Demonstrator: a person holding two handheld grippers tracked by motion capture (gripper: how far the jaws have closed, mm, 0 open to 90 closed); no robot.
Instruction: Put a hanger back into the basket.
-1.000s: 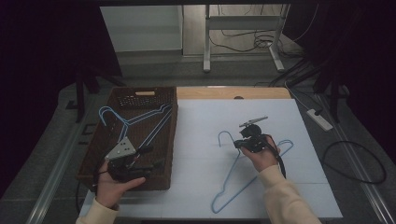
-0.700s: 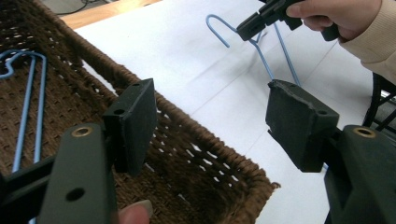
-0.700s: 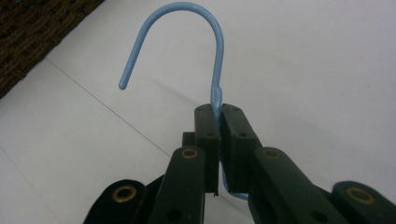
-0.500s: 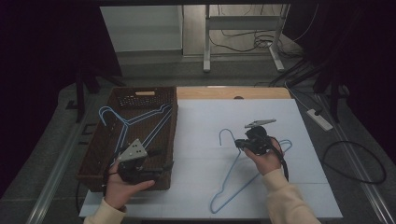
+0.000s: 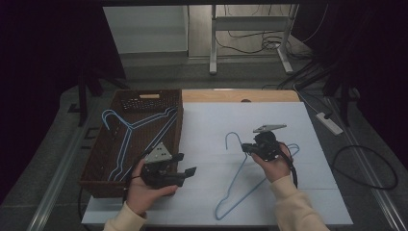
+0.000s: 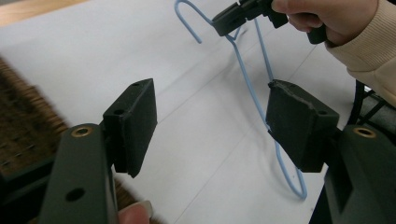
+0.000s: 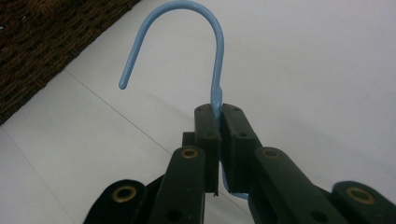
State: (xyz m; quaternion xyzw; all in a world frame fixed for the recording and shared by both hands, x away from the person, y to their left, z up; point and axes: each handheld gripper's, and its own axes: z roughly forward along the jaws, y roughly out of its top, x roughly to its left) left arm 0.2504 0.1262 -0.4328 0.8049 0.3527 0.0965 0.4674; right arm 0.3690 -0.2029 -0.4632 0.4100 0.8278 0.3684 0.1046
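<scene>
Since a second ago the left gripper (image 5: 185,172) has swung away from the basket (image 5: 98,168), and its jaws now stand wide apart over the white table (image 5: 207,125), pointing toward three o'clock with nothing between them. At nine o'clock of it, the brown wicker basket sits along the table's left edge with two blue hangers (image 5: 139,126) lying inside; the hand (image 5: 144,192) holding this gripper is just off the basket's near corner.

Open white surface runs between the two grippers, clear enough for either to cross. Right of that gap, another blue hanger (image 5: 240,180) lies on the table, hook toward twelve o'clock and its long body trailing down toward seven o'clock, ending near the table's front edge. The right gripper (image 5: 246,148) is clamped on its neck just under the hook, held by the right hand (image 5: 273,166).

From above, that grip is too small to judge. The right gripper view settles it: both pads (image 7: 208,128) press together on the wire of the hanger (image 7: 205,28), the hook rising free above them, with the basket (image 7: 42,42) at ten o'clock. The left gripper view shows the hanger (image 6: 254,100) and the right gripper (image 6: 229,21) beyond its own spread pads (image 6: 135,119).
</scene>
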